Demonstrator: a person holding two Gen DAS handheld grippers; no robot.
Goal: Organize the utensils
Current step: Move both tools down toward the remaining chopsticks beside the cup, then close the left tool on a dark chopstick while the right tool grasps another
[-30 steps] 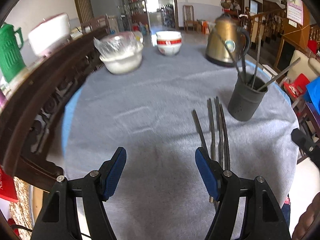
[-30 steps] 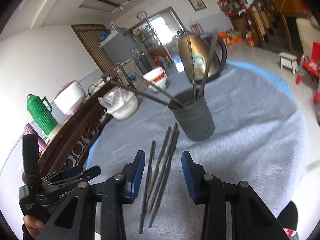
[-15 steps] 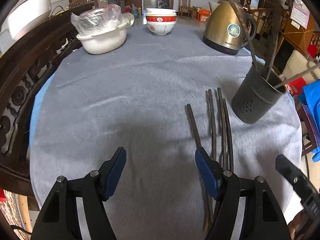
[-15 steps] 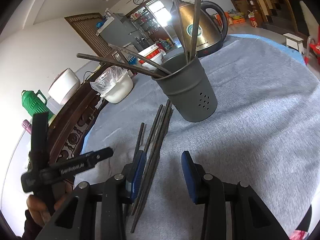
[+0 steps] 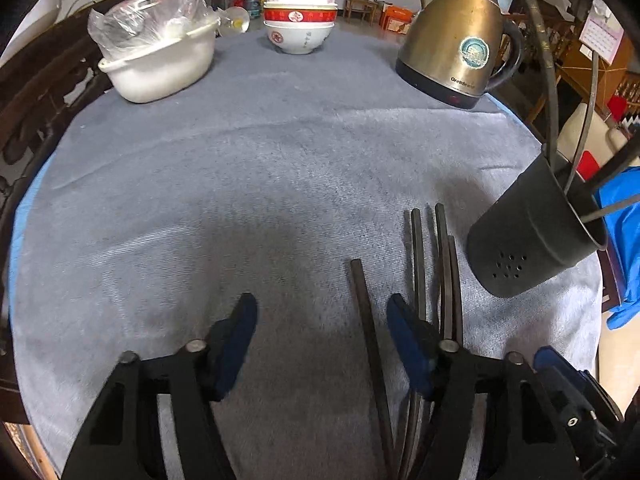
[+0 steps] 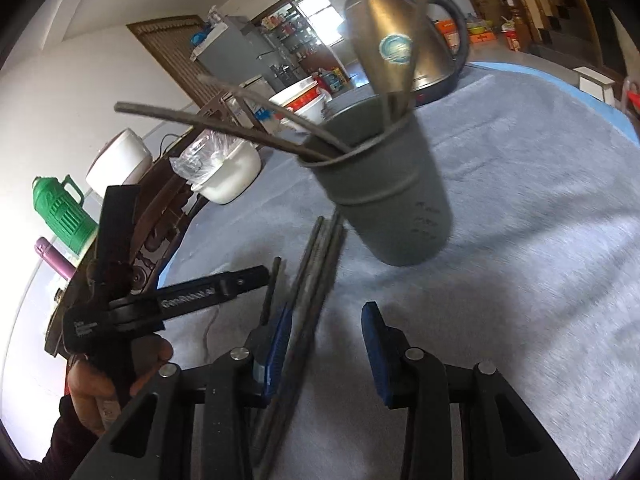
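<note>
Round bench point(image 5: 240, 184) under a grey-blue towel cloth, open living room behind with a doorway and shelves.

Far edge of bench, big to small: brass-coloured electric kettle point(image 5: 456, 44) at right, white basin point(image 5: 160, 68) with a plastic bag in it at left, stack of white-and-red bowls point(image 5: 300, 20) between them. Off the bench to the left in the right wrist view: white rice cooker point(image 6: 120, 160), green thermos jug point(image 6: 64, 212).

Dark grey utensil holder point(image 5: 528, 240) stands near the right edge of the bench, perforated low on its wall, with several dark chopsticks leaning out of it.

Loose chopsticks point(image 5: 416, 264) lie flat on the cloth just left of the holder: three close together, one single chopstick point(image 5: 364, 320) slightly apart to their left.

Left claw point(image 5: 320, 328): jaws have just been closing, still roughly half open, nothing gripped. The single chopstick runs between its pads, close to the right-hand pad; contact not clear. The other three pass under or beyond that pad.

Right claw point(image 6: 326, 336): part open, nothing gripped. The bunch of three runs along the inside of its left-hand pad, lying on the cloth. View is motion-blurred.

Hand point(image 6: 108, 384) on the left claw's grip shows at lower left of the right wrist view.
</note>
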